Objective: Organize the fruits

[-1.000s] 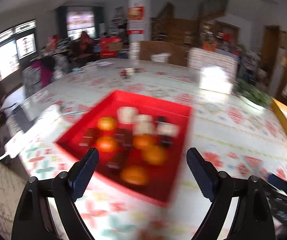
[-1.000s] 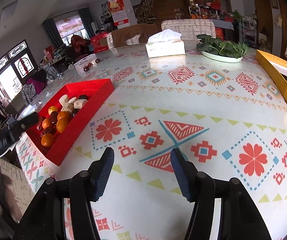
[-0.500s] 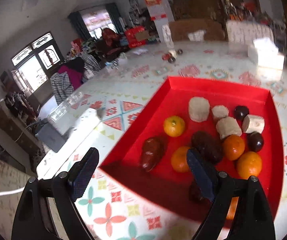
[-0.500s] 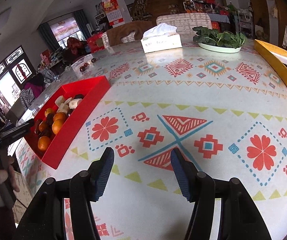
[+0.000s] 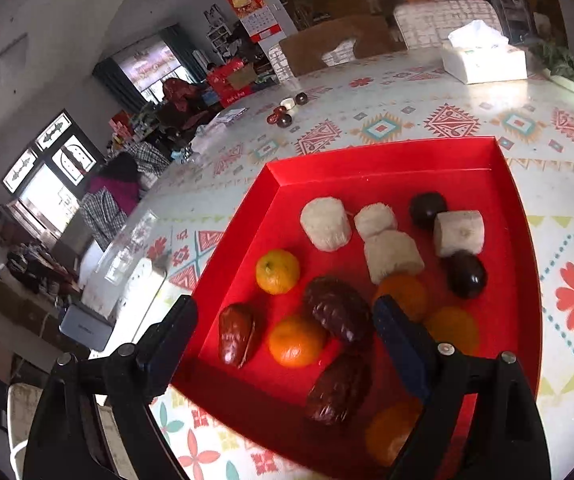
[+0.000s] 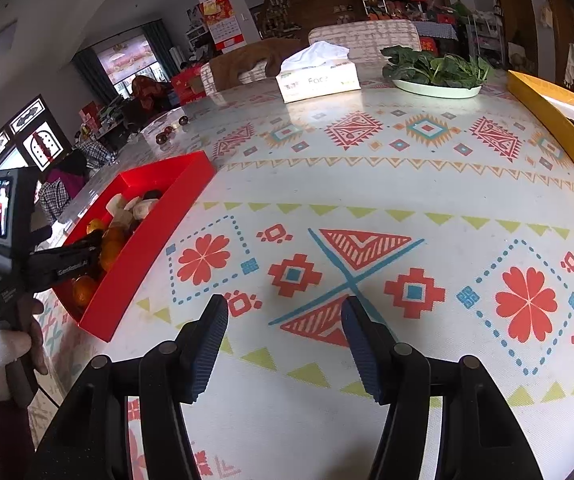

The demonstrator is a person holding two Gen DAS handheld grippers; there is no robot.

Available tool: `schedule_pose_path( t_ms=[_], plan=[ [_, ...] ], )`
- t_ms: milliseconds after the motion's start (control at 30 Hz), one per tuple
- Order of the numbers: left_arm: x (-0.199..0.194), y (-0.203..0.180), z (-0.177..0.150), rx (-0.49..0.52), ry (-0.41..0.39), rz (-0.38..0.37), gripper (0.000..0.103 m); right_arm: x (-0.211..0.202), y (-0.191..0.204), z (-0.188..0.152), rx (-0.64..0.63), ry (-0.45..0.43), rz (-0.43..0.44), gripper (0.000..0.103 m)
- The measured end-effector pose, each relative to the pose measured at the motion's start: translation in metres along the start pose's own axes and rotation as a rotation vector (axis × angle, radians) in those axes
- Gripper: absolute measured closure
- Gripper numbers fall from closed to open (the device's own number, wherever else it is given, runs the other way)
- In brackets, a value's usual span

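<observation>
A red tray (image 5: 383,162) on the patterned table holds several oranges (image 5: 277,271), dark red dates (image 5: 338,312), dark round fruits (image 5: 466,274) and pale cut pieces (image 5: 326,223). My left gripper (image 5: 283,334) is open and hovers over the tray's near left part, with an orange (image 5: 296,341) and a date between its fingers. The tray also shows in the right wrist view (image 6: 155,240), at the left, with the left gripper (image 6: 67,264) reaching into it. My right gripper (image 6: 283,344) is open and empty above bare tablecloth.
A tissue box (image 6: 319,76), a plate of greens (image 6: 437,72) and a gold box (image 6: 559,128) stand at the far and right sides. A few loose dark fruits (image 5: 285,114) lie beyond the tray. The table edge and a power strip (image 5: 135,292) are at the left.
My left gripper has swung in over the tray and moved closer to the fruits. My right gripper has stayed nearly still over the tablecloth.
</observation>
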State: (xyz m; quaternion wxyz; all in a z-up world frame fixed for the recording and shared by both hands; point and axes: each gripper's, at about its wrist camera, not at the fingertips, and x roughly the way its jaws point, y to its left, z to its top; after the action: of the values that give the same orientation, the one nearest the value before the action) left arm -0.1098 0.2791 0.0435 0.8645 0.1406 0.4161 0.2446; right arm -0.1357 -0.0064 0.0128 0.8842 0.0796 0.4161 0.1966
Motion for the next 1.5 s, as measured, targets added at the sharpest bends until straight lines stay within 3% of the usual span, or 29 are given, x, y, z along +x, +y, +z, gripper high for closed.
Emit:
schedule_pose_path(
  t_ms=[133, 233, 300, 333, 400, 467, 600, 733, 1000, 1500],
  plan=[
    [-0.030, 0.029, -0.016, -0.073, -0.084, -0.008, 0.014, -0.004, 0.001, 0.002, -0.010, -0.009, -0.004, 0.038],
    [-0.079, 0.068, -0.031, -0.218, -0.274, 0.028, 0.014, -0.010, 0.009, 0.005, -0.040, -0.021, 0.000, 0.038],
    [-0.113, 0.087, -0.043, -0.298, -0.384, 0.061, 0.000, -0.015, 0.018, 0.007, -0.066, -0.032, 0.008, 0.038],
    [-0.134, 0.098, -0.051, -0.346, -0.450, 0.069, 0.000, -0.018, 0.028, 0.009, -0.091, -0.041, 0.015, 0.038],
    [-0.162, 0.111, -0.066, -0.424, -0.540, 0.070, 0.000, -0.022, 0.043, 0.012, -0.132, -0.053, 0.032, 0.037],
    [-0.173, 0.115, -0.073, -0.464, -0.567, 0.069, 0.000, -0.027, 0.065, 0.014, -0.187, -0.071, 0.051, 0.034],
    [-0.169, 0.105, -0.075, -0.445, -0.529, 0.030, 0.000, -0.031, 0.107, 0.011, -0.276, -0.086, 0.101, 0.030],
    [-0.144, 0.086, -0.080, -0.428, -0.407, 0.000, 0.000, -0.027, 0.141, -0.008, -0.344, -0.084, 0.125, 0.027],
    [-0.098, 0.074, -0.088, -0.421, -0.211, 0.009, 0.000, -0.005, 0.162, -0.031, -0.384, -0.042, 0.091, 0.027],
    [-0.059, 0.089, -0.100, -0.471, -0.091, -0.071, 0.000, 0.014, 0.185, -0.036, -0.431, -0.016, 0.067, 0.026]
  ],
)
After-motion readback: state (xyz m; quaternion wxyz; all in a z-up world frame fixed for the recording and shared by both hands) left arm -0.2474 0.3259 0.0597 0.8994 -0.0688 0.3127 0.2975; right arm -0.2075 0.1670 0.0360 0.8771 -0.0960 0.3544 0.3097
